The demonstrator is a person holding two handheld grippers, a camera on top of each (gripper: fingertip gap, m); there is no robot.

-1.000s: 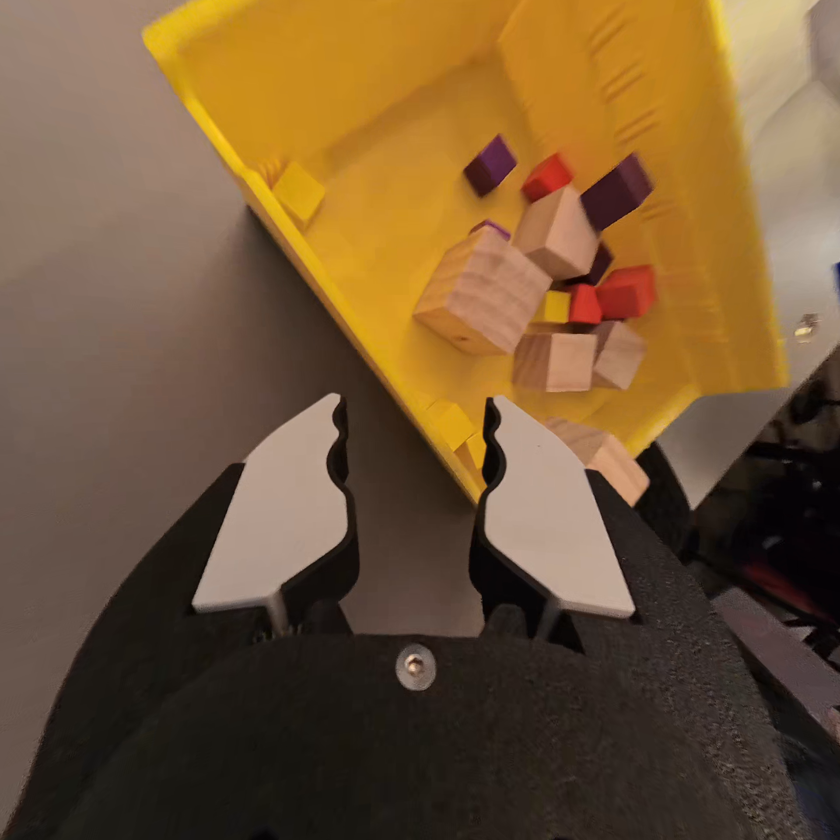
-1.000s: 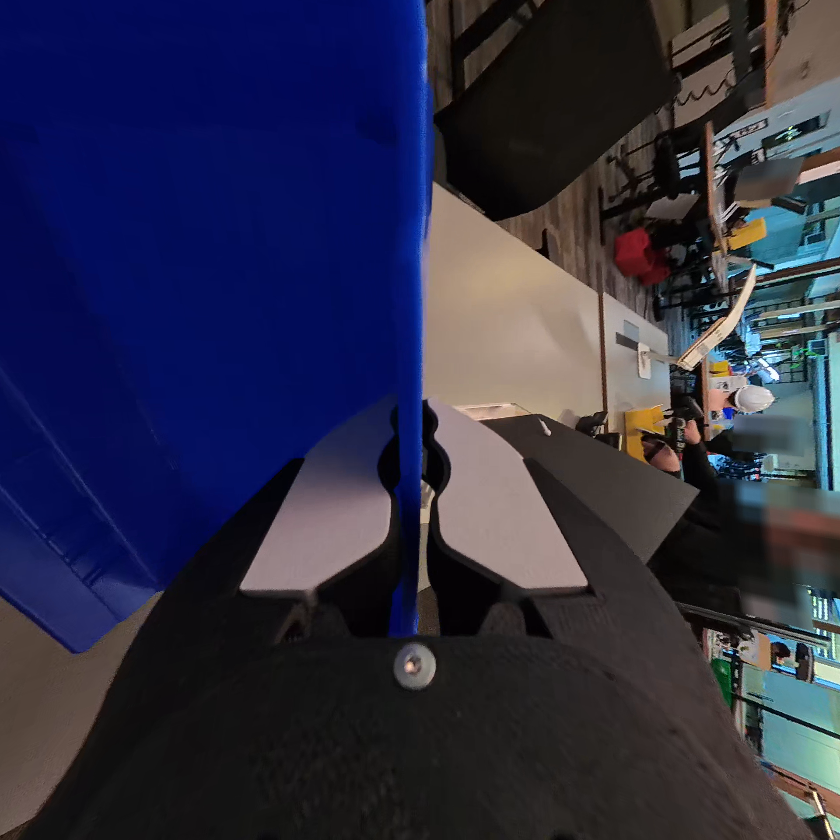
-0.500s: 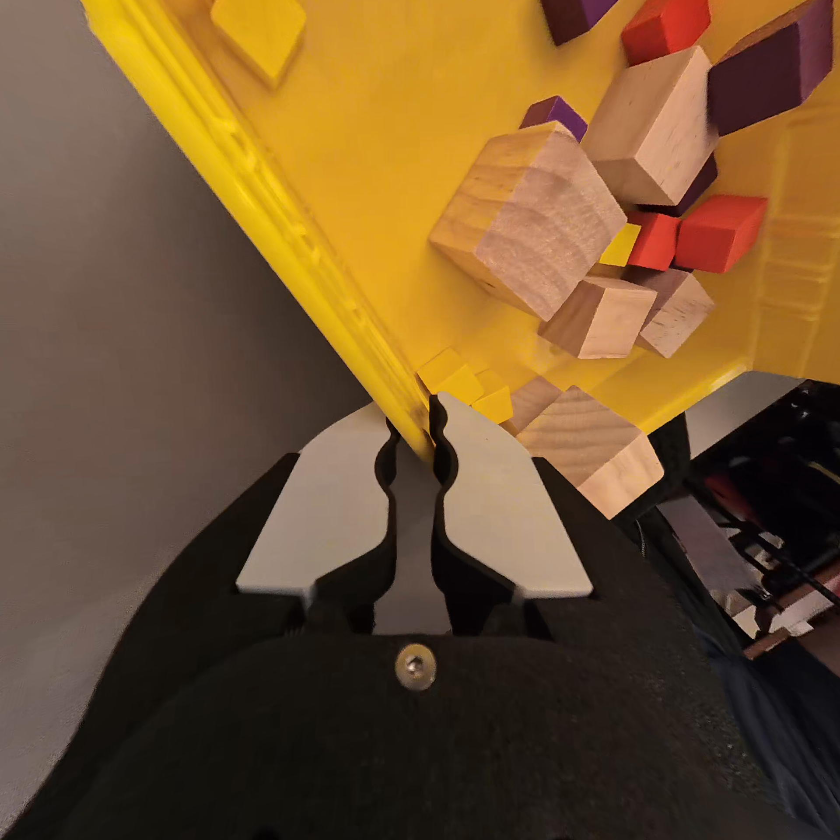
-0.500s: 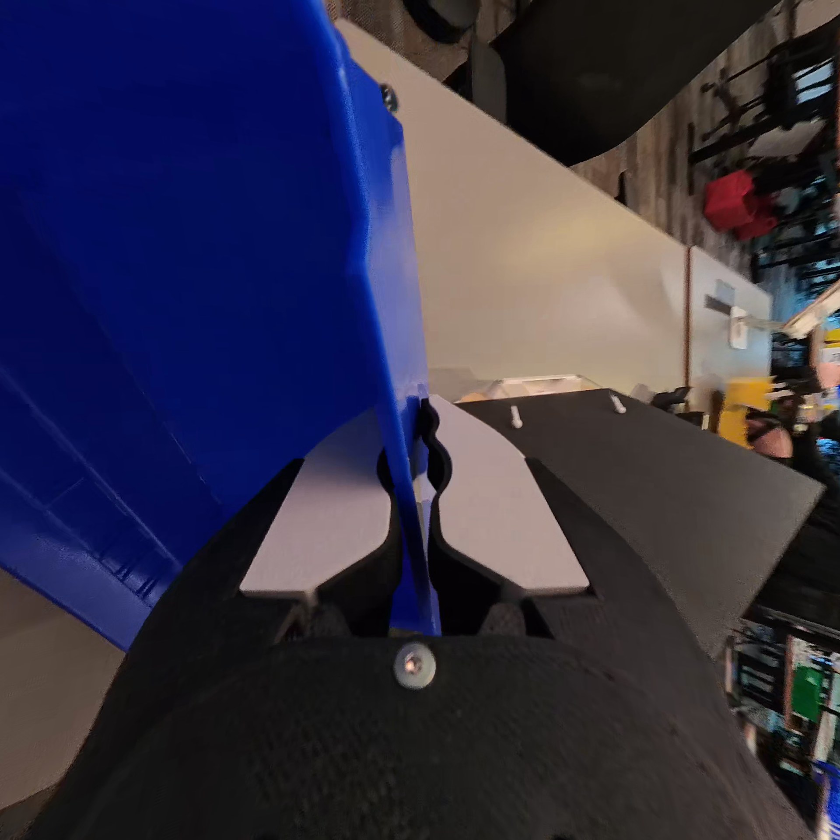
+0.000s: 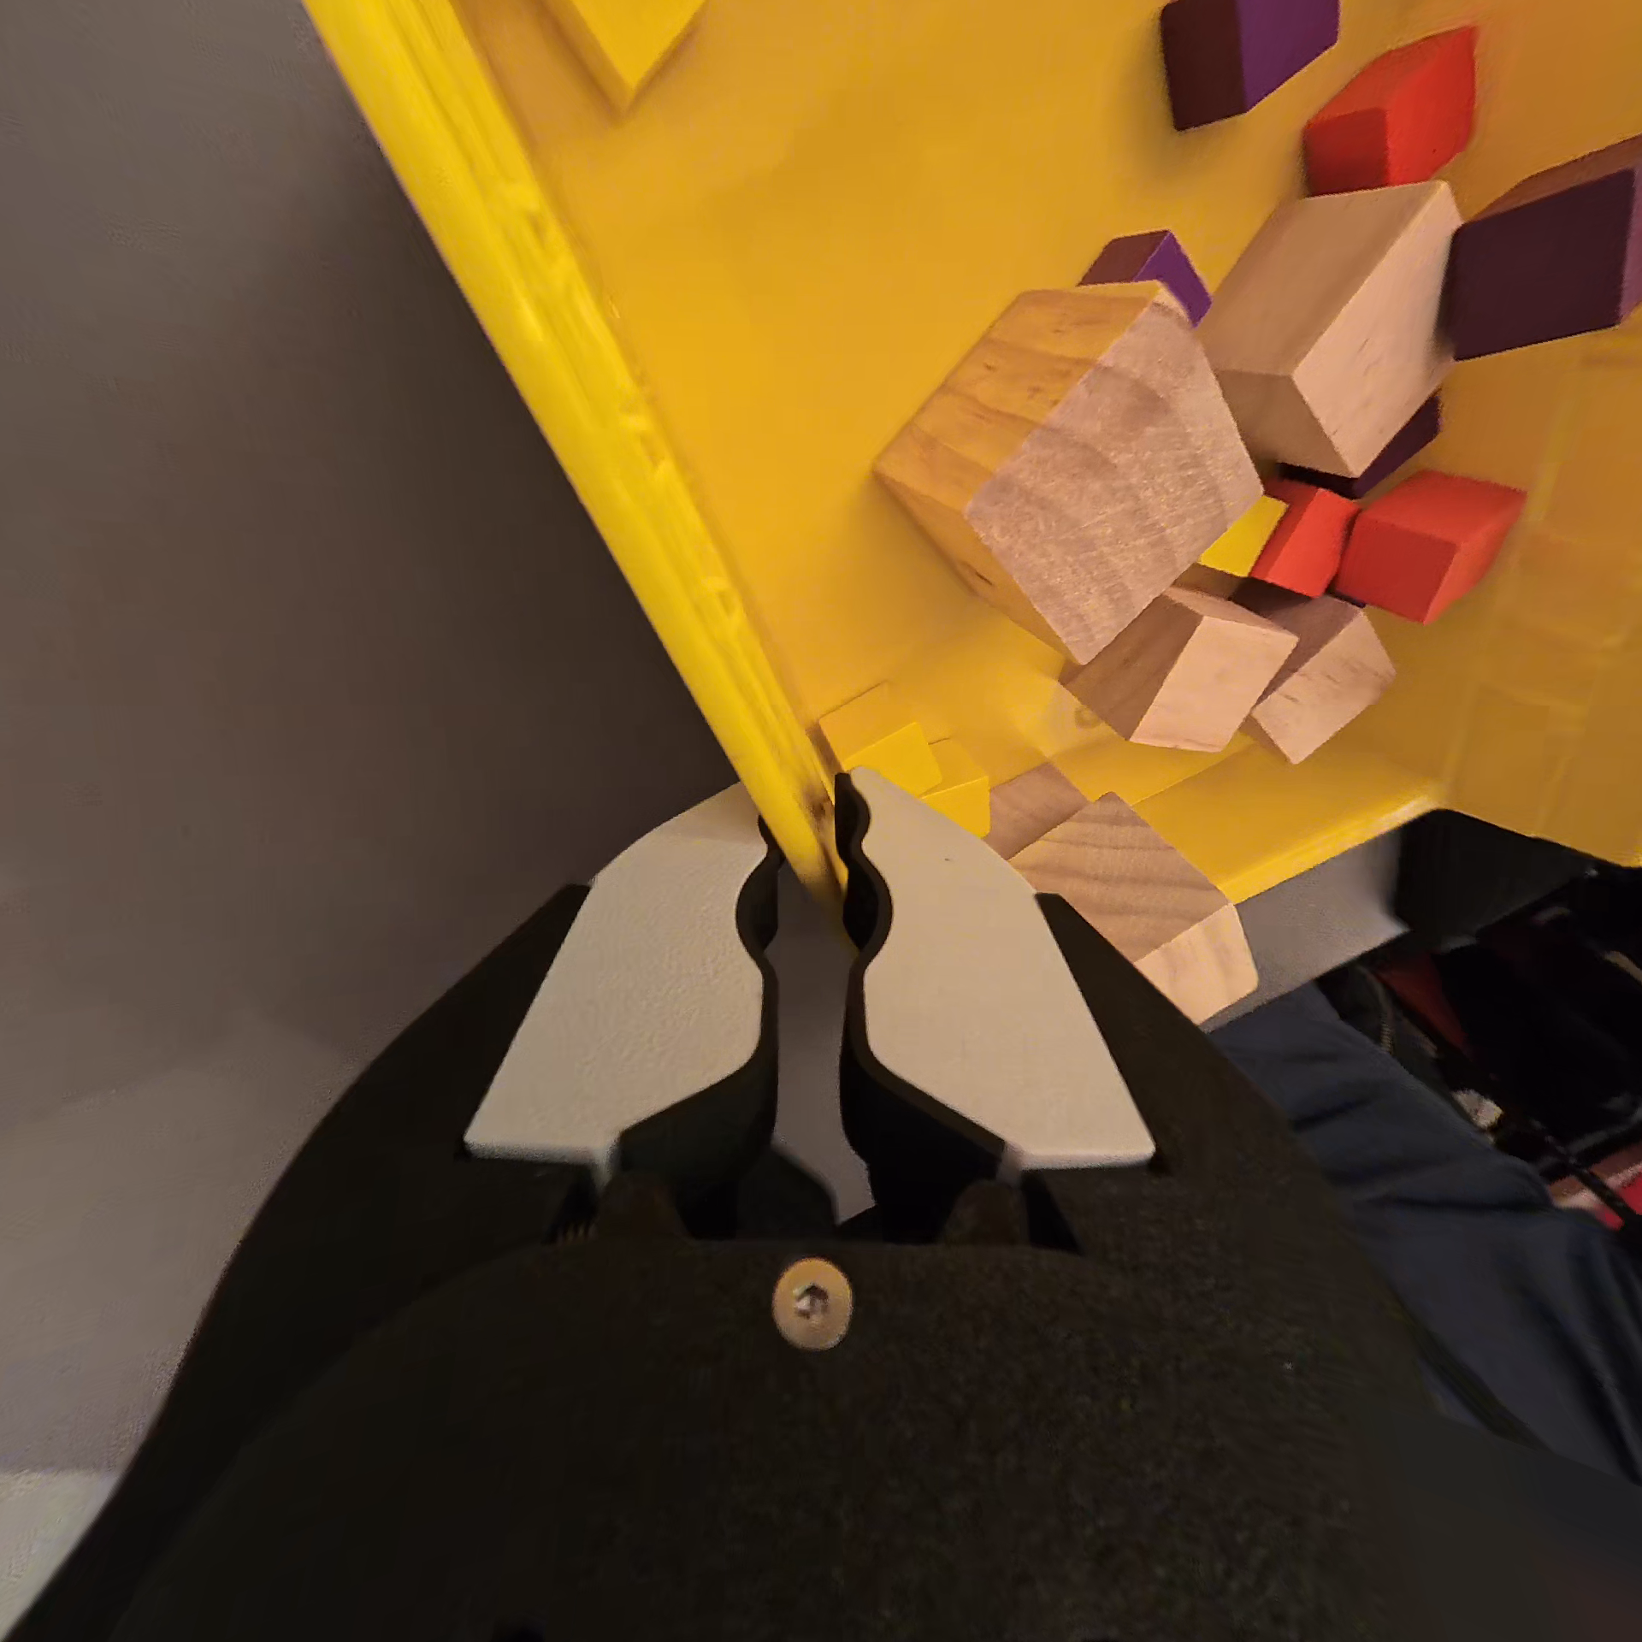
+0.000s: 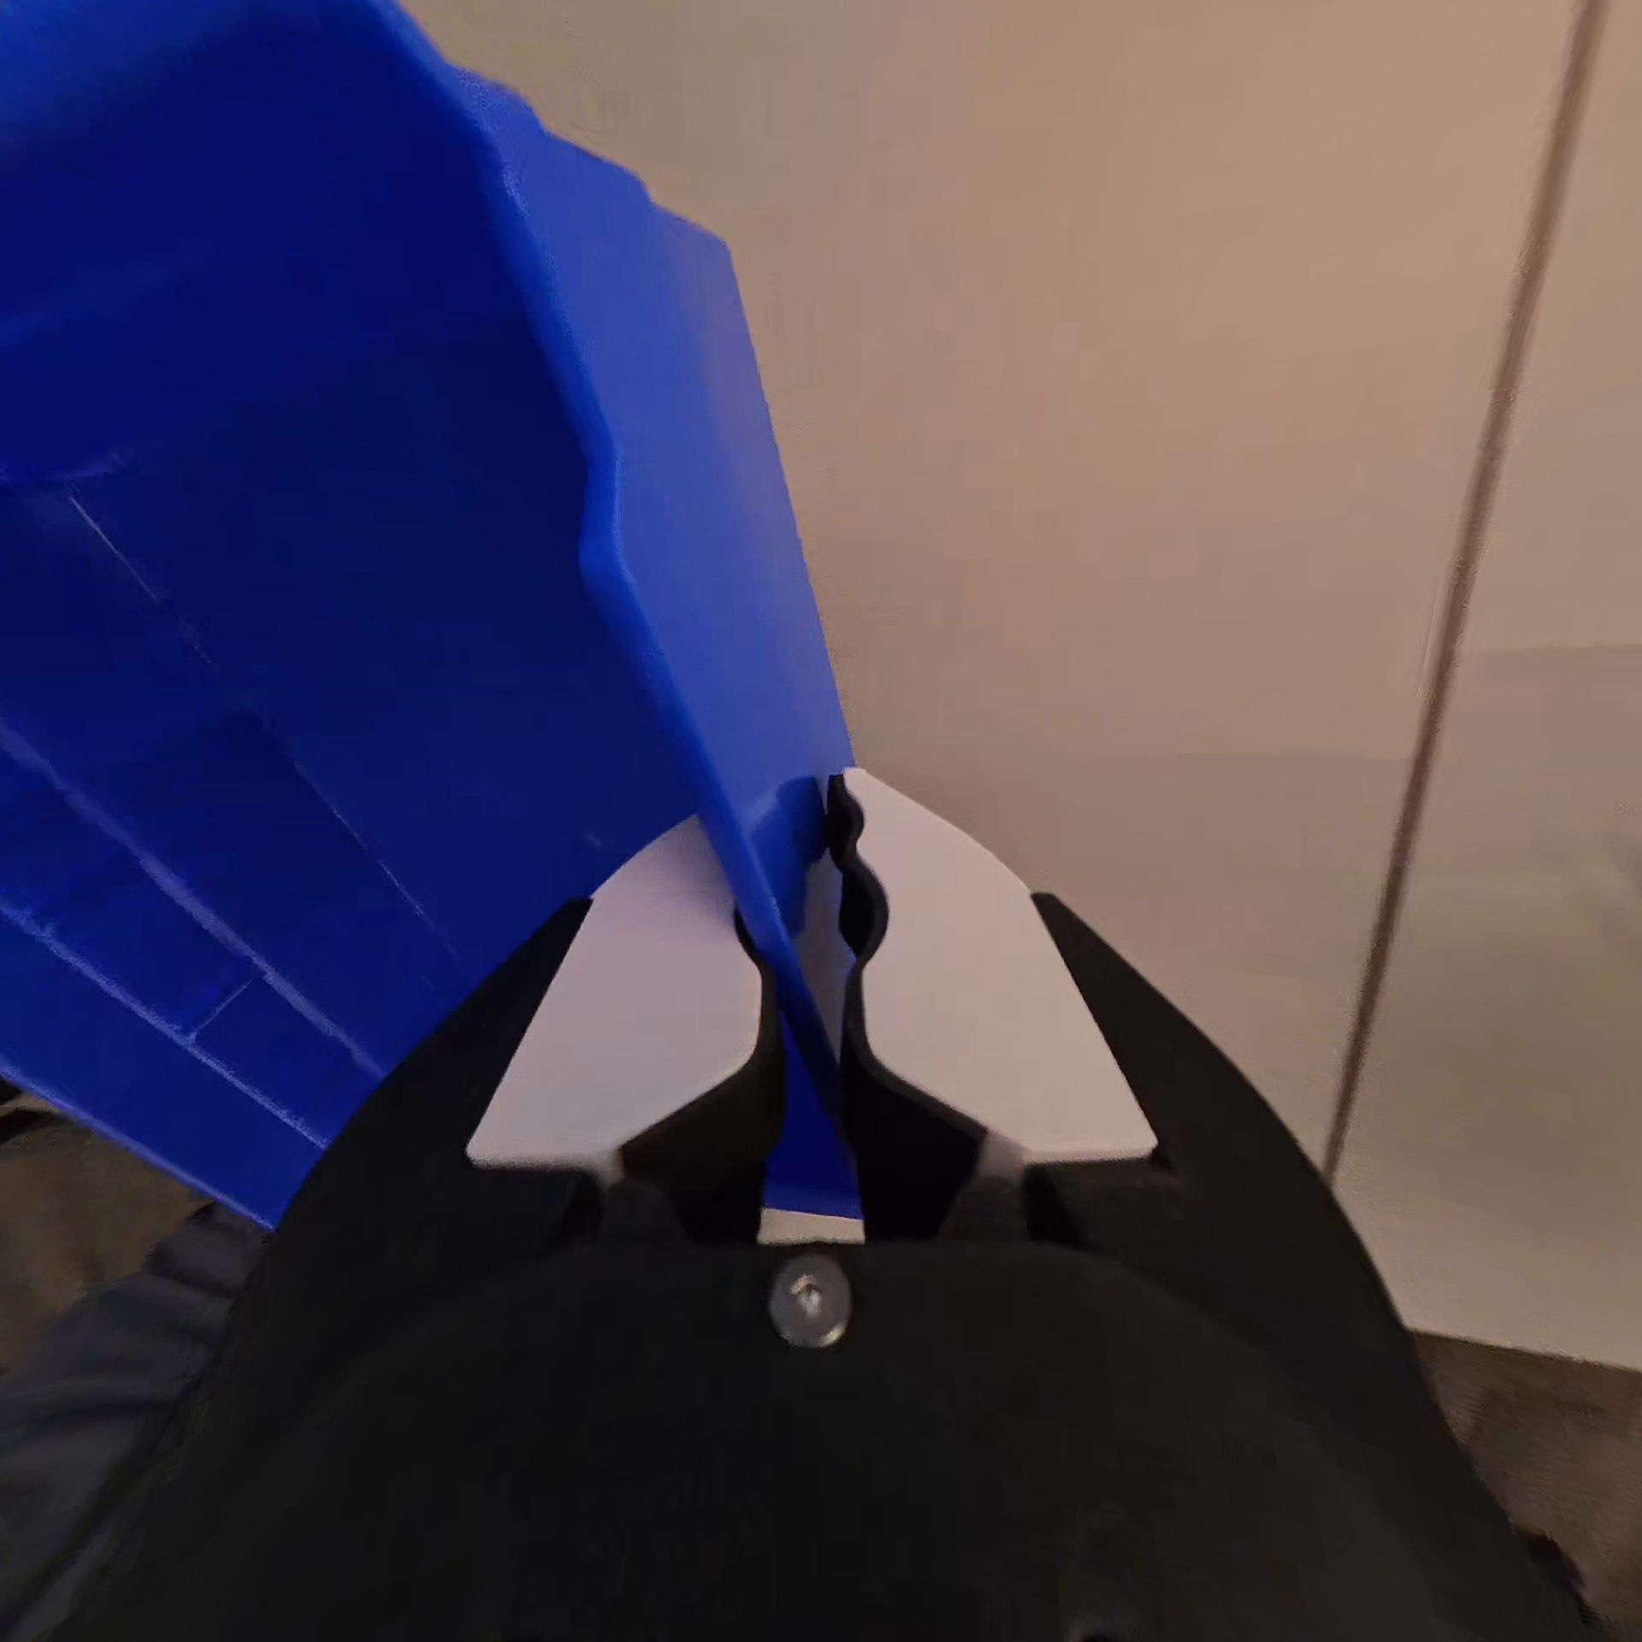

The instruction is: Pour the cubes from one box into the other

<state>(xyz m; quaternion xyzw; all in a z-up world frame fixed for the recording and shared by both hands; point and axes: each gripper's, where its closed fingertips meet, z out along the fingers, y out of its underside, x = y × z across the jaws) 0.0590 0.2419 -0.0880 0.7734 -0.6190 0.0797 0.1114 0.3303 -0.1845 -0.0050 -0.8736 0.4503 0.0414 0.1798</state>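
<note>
A yellow box (image 5: 755, 267) fills the upper right of the left wrist view. Inside it lie several cubes: a large plain wooden cube (image 5: 1075, 480), smaller wooden ones (image 5: 1182, 675), red ones (image 5: 1422, 551), purple ones (image 5: 1244, 53) and small yellow ones (image 5: 888, 751). My left gripper (image 5: 804, 804) is shut on the near corner of the yellow box's wall. In the right wrist view my right gripper (image 6: 786, 817) is shut on the wall of a blue box (image 6: 311, 577), held tilted in the air. The blue box's inside is hidden.
A grey tabletop (image 5: 267, 577) lies left of the yellow box. A pale surface with a dark seam (image 6: 1244, 444) is behind the blue box. Dark blue cloth (image 5: 1439, 1226) shows at the lower right of the left wrist view.
My left gripper moved in and closed on the yellow box's corner wall. My right gripper swung the blue box round, so the room behind gave way to a pale surface.
</note>
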